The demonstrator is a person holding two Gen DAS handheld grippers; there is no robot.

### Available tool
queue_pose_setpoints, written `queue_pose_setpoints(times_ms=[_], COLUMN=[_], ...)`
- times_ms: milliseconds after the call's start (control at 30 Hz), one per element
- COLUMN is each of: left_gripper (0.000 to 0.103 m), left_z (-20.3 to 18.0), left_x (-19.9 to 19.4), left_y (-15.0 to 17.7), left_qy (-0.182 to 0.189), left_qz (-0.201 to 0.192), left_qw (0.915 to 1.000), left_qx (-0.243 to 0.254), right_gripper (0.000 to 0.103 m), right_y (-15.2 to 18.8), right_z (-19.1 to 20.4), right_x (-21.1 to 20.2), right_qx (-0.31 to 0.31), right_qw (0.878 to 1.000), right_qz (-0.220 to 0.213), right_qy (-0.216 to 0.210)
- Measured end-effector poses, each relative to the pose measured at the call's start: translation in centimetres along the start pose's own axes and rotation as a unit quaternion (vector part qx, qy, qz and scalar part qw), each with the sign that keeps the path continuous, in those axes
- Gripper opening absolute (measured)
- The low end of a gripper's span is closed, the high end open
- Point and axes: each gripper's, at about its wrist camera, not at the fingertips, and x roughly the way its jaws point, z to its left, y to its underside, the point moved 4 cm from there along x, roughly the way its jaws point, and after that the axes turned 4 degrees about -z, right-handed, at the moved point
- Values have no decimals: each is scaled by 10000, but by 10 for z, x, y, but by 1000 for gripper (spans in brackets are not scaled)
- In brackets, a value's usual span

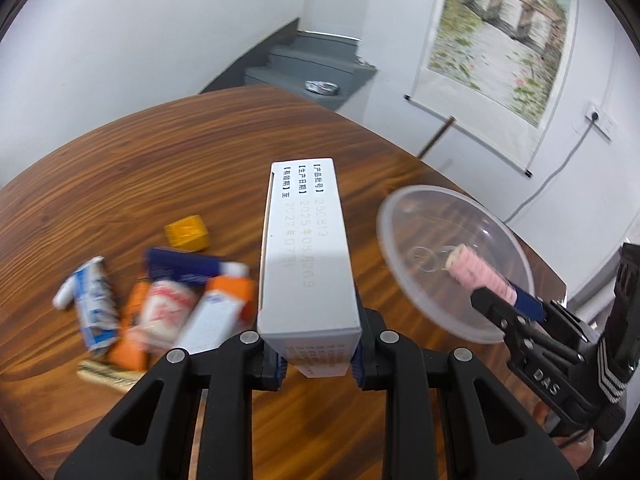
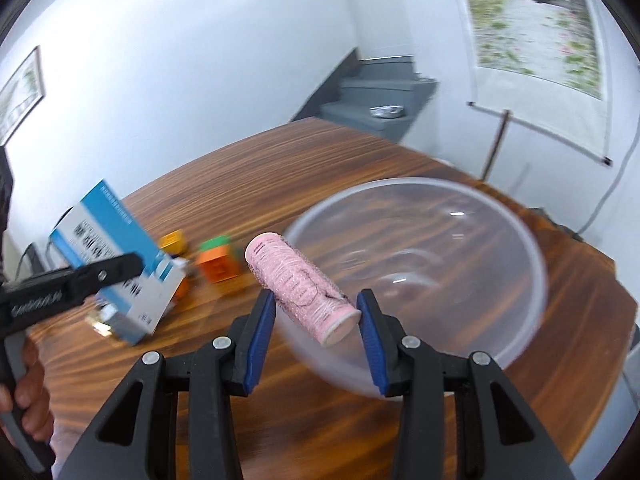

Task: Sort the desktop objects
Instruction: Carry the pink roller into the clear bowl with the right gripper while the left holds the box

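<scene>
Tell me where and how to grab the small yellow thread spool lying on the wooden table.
Grip the yellow thread spool across its wound middle, coming from above. It appears to lie on its side on the brown wooden table, apart from the pile of small boxes, so the curved sides are free for the pads. Probably set the fingers along its axis, one on each side, so it cannot roll.
</scene>
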Motion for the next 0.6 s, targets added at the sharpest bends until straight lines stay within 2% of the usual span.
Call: queue_pose_setpoints(times_ms=[167,267,333,600], left_gripper=[26,26,26,26], left_z=[-38,-56,-63,-73], left_x=[26,37,43,50], left_y=[-8,-15,-19,-34], left_qy=[289,181,239,199], left_qz=[166,104,119,-31], left_qw=[9994,9996,9995,9998], left_qx=[57,198,180,79], right_gripper=[46,46,46,46], right_y=[-5,-8,-11,-15], right_z=[-44,-65,-75,-92], right_x=[13,19,22,29], right_qx=[331,465,519,714], right_qw=[9991,9984,9980,9969], right_qz=[64,98,90,91], right_qy=[243,302,340,304])
